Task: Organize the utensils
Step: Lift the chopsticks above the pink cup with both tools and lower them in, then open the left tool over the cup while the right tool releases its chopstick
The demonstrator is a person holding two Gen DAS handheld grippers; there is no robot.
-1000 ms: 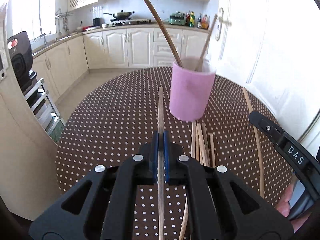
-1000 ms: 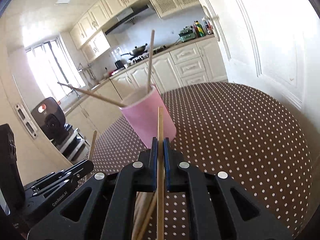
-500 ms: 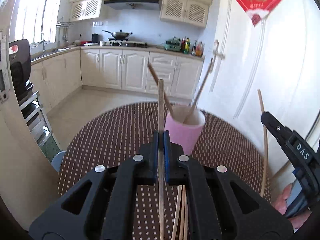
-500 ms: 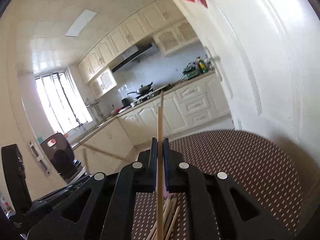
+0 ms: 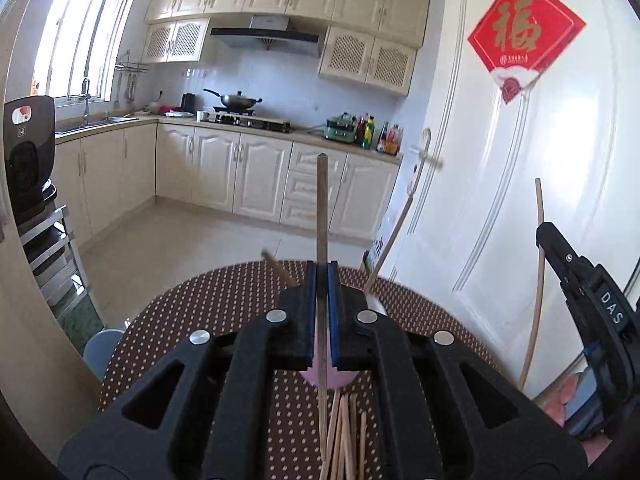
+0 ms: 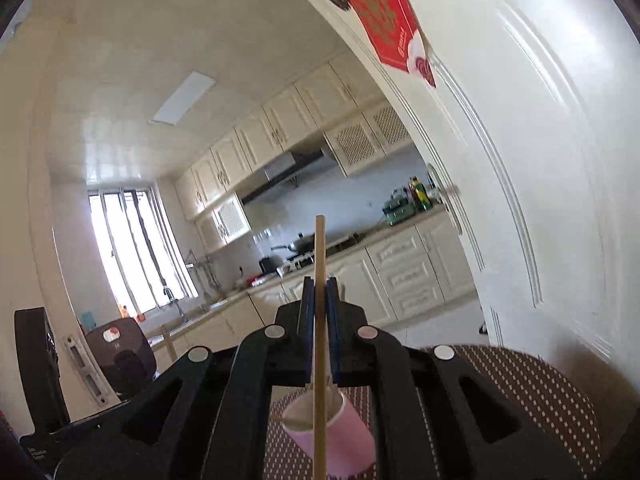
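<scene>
My left gripper [image 5: 322, 276] is shut on a wooden chopstick [image 5: 322, 208] that stands upright through the jaws. Below and behind it the pink paper cup [image 5: 344, 378] is mostly hidden; two chopsticks [image 5: 394, 236] lean out of it. Several loose chopsticks [image 5: 344, 436] lie on the brown dotted table [image 5: 192, 320]. My right gripper [image 6: 318, 292] is shut on another chopstick [image 6: 320, 248], raised above the pink cup [image 6: 340, 436]. The right gripper also shows at the right of the left wrist view [image 5: 592, 308], holding its chopstick [image 5: 538, 272].
A white door [image 5: 520, 184] with a red decoration [image 5: 524, 36] stands close behind the table on the right. Kitchen cabinets [image 5: 240, 172] line the far wall. A black appliance [image 5: 28, 160] on a rack stands at the left.
Both grippers have risen and tilted up with their chopsticks. The cup has dropped low in both views and the ceiling and door now fill the right wrist view.
</scene>
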